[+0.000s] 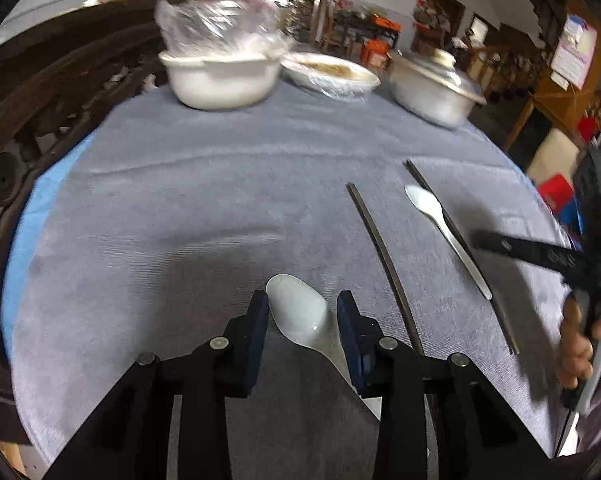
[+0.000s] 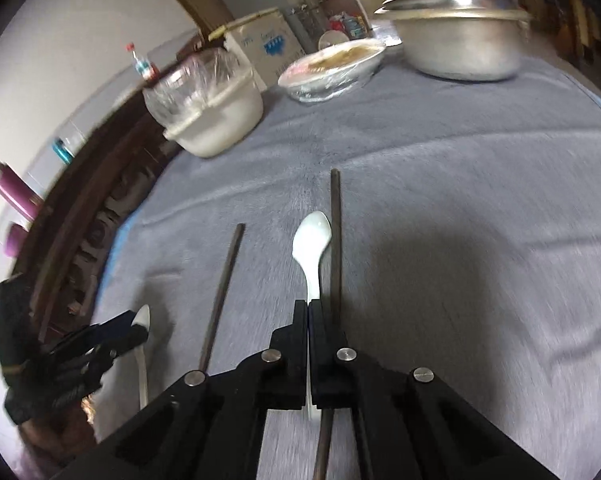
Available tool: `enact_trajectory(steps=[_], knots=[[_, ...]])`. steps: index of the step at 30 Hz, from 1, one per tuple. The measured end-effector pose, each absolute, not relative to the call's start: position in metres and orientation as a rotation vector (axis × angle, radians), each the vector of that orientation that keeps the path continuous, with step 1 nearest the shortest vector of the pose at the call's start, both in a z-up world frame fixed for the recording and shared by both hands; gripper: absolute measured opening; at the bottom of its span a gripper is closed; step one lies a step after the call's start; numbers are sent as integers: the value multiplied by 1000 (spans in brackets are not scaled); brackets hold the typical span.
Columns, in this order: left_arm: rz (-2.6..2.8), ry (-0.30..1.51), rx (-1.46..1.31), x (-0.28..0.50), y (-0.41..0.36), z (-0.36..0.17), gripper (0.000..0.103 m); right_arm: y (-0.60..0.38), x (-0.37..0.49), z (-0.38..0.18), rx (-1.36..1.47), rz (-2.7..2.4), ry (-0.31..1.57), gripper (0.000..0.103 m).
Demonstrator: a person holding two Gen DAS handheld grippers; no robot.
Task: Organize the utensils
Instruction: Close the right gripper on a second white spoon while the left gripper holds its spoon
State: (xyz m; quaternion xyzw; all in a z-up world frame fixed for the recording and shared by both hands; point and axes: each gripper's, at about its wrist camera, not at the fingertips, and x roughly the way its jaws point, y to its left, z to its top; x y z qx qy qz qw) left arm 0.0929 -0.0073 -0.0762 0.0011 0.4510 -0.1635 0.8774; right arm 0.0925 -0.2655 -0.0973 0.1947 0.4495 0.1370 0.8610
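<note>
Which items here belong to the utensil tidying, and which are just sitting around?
Part of the job:
near spoon
far spoon
left chopstick
right chopstick

Just lying about:
white tub
wrapped dish
metal pot
grey cloth

Wrapped bowl (image 1: 220,80), dish (image 1: 332,74) — lidded pot (image 1: 436,88)

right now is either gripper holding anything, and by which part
The right gripper is shut on the right white spoon, pinching its handle. The left gripper is open, jaws either side of the left white spoon, not holding it.
</note>
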Motion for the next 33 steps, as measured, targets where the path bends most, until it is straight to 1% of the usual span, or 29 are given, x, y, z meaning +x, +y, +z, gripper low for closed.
enact_trajectory(steps=[4,8,9,14,16,18,20,21,22,23,30,31,32,33], knots=[[-268,900,-35,74,14,-61,37,-286,53,-88,481,283,903,1],[-238,883,-75,55,33,-52,37,-292,18,-83,478,279,901,1],[-226,880,-78,49,37,-51,37,-291,16,-81,471,297,907,5],[-204,886,-107,34,42,-54,37,-279,39,-68,466,345,899,5],[-208,894,-104,31,39,-56,37,-269,58,-66,428,352,904,8],[-212,891,-90,29,36,-56,37,-259,83,-66,392,371,916,12],[-214,890,-83,31,34,-55,37,-250,106,-68,361,378,923,29],[-219,891,-84,33,33,-56,37,-246,115,-69,354,382,928,33],[-224,891,-86,36,32,-56,37,-240,127,-72,342,380,936,39],[-225,891,-87,36,31,-56,37,-236,135,-74,324,370,938,43],[-255,892,-91,50,28,-57,37,-226,180,-99,200,231,978,44],[-261,889,-94,51,28,-57,37,-231,180,-100,195,218,975,46],[-264,885,-95,52,29,-57,37,-235,179,-103,193,209,991,50],[-267,882,-97,53,29,-57,37,-239,178,-104,204,222,1000,51]])
